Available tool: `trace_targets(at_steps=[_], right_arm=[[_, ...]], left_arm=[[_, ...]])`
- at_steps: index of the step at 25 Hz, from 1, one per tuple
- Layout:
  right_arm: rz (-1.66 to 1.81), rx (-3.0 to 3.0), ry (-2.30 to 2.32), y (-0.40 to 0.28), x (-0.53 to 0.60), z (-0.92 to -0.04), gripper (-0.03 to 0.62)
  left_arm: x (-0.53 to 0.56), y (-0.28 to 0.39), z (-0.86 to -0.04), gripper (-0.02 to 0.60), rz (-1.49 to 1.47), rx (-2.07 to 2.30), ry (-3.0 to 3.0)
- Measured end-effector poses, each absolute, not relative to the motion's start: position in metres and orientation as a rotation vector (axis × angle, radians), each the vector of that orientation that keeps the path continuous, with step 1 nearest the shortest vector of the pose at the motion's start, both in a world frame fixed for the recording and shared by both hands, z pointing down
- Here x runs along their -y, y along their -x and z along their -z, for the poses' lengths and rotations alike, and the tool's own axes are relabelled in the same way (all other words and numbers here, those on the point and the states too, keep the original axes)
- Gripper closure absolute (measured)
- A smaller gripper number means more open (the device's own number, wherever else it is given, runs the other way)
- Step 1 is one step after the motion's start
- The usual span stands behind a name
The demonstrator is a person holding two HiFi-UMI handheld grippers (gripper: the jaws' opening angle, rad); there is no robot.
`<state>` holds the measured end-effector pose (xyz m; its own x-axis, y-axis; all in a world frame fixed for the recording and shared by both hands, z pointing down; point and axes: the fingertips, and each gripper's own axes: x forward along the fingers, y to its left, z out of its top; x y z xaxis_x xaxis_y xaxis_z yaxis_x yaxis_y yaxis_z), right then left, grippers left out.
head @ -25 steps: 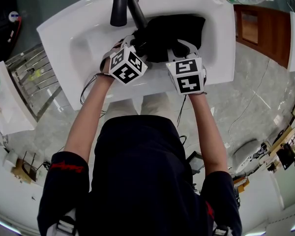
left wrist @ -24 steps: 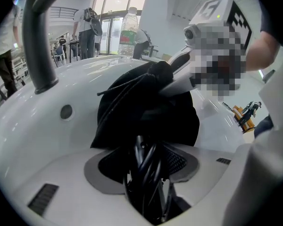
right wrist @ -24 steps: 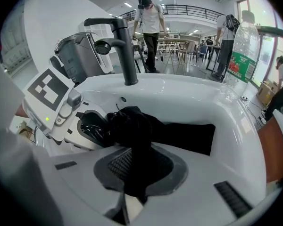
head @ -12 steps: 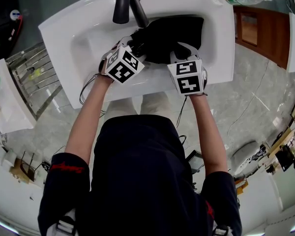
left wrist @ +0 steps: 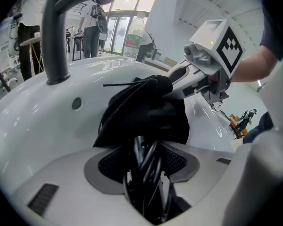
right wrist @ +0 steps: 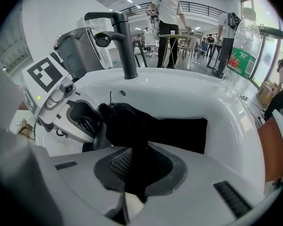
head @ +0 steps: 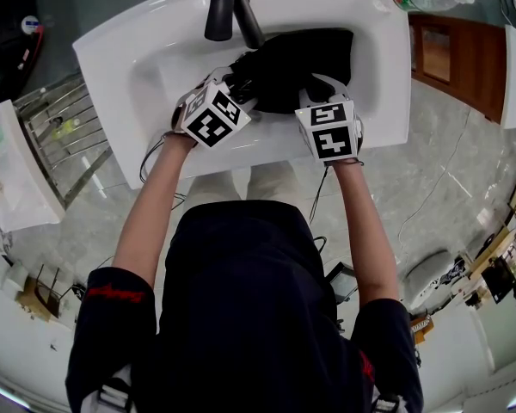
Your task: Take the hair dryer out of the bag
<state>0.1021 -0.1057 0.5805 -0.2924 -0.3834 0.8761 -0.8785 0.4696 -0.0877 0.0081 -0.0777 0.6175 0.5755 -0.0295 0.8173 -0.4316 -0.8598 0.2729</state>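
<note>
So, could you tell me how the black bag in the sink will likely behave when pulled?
Probably floppy: the bag bunches and drapes where the right gripper pinches its cloth. Likely light, since one pinch raises a fold. It may drag along, as the left gripper grips the hair dryer at its mouth.

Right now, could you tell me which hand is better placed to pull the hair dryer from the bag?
Left. The left gripper has its fingers closed on the corded handle of the hair dryer, poking from the bag. The right gripper only pinches bag fabric, probably better for anchoring.
</note>
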Motion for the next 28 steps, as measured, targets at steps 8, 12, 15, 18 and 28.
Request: trace_targets(at_steps=[8,12,15,18,28], right_arm=[[-0.782,1.881,-1.019,-0.104,0.106,-0.586,0.528],[-0.803,1.871,-0.995,-0.103,0.104,-0.592,0.528],[-0.813,1.867,-0.981,-0.101,0.102,-0.595,0.528],[-0.824,1.871,-0.973,-0.099,0.103,-0.596,0.528],[-0.9,1.879,-0.91,-0.098,0.105,-0.603,0.526]], left_arm=[[0.071,-0.008,-0.61,0.364,-1.176,0.356,-2.355],[0.066,-0.007,-0.605,0.364,-1.168,0.339,-2.356],[0.063,-0.005,-0.602,0.364,-1.168,0.324,-2.354],[0.062,-0.003,-0.599,0.364,-1.163,0.312,-2.355],[0.058,-0.002,-0.589,0.364,-1.115,0.243,-2.36]])
